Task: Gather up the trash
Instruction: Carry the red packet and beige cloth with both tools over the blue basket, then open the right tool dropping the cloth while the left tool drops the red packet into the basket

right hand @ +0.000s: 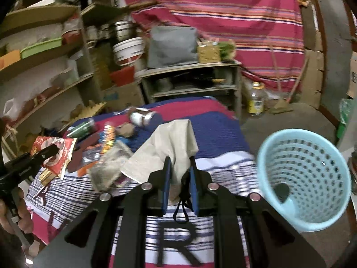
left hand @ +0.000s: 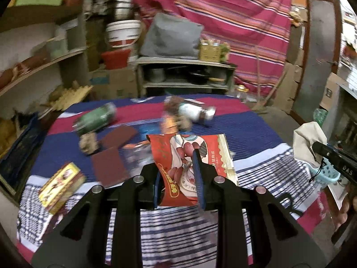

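Red packet (left hand: 189,163) clamped in left gripper (left hand: 178,174); right gripper (right hand: 180,174) pinches beige cloth (right hand: 169,143), prob. above basket (right hand: 305,178).

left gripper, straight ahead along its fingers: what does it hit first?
Probably the orange snack wrapper just past the red packet that the left gripper holds, then the brown bottle lying behind it. Blur and fisheye make depth uncertain, so it may pass above them.

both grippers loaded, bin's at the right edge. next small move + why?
Probably swing the right gripper right, over the blue basket, then open. It is shut on the beige cloth, and the basket sits just beside it, nearly empty. The left gripper, shut on the red packet, is farther off and can follow.
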A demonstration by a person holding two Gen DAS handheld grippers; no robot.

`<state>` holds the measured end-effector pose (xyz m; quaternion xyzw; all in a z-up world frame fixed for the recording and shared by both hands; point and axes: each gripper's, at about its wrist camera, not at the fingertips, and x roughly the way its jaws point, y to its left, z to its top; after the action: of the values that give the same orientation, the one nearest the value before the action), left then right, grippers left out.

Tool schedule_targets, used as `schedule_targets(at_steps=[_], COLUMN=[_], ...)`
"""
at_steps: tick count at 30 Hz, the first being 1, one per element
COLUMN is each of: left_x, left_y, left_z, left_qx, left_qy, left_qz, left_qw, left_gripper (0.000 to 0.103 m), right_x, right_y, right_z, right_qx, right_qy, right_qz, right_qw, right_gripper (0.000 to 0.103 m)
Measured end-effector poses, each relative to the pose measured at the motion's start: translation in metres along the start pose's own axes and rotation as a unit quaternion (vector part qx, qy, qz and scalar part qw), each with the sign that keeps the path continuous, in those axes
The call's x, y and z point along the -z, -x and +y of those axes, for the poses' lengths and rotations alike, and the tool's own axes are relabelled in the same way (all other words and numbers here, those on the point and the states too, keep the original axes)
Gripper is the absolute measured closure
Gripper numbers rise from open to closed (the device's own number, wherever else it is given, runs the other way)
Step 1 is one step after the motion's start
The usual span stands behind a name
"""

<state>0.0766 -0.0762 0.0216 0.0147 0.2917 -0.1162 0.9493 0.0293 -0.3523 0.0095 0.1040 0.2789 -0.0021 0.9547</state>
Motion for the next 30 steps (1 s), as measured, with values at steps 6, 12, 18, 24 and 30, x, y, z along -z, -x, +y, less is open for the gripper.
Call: schedule_targets(at_steps=[6, 12, 18, 24, 30], left_x=[-0.009, -0.014, -0.015, -0.008, -0.003], left_y=[-0.023, -0.048, -0.061, -0.079, -0.099], left_z=[-0.066, -0.142, -0.218, -0.282, -0.326], left_qx=[0.05, 0.098, 0.143, 0.171, 0.177], left_qy=[-0.026, -0.06, -0.086, -0.113, -0.141], left_qz=[0.003, 0.011, 0.008, 0.013, 0.018], left_qw=[0.9984, 0.9933, 0.9859, 0.9787, 0.974], left_gripper=[0.079, 0.079, 0.079, 0.079, 0.074], right_x=[-0.002, -0.003, 0.003, 0.001, -0.001], right_y=[0.018, 0.03, 0.034, 0.036, 0.033], right_z=[-0.06, -0.118, -0.171, -0.202, -0.223], right_qx=[0.047, 0.105, 0.15, 0.176, 0.179], right_qy=[-0.025, -0.042, -0.065, -0.07, -0.088], right_qz=[-0.009, -0.014, -0.008, -0.008, -0.006], right_qw=[0.999, 0.993, 0.986, 0.982, 0.98], right_gripper=[0.087, 0.087, 0.087, 0.087, 0.087])
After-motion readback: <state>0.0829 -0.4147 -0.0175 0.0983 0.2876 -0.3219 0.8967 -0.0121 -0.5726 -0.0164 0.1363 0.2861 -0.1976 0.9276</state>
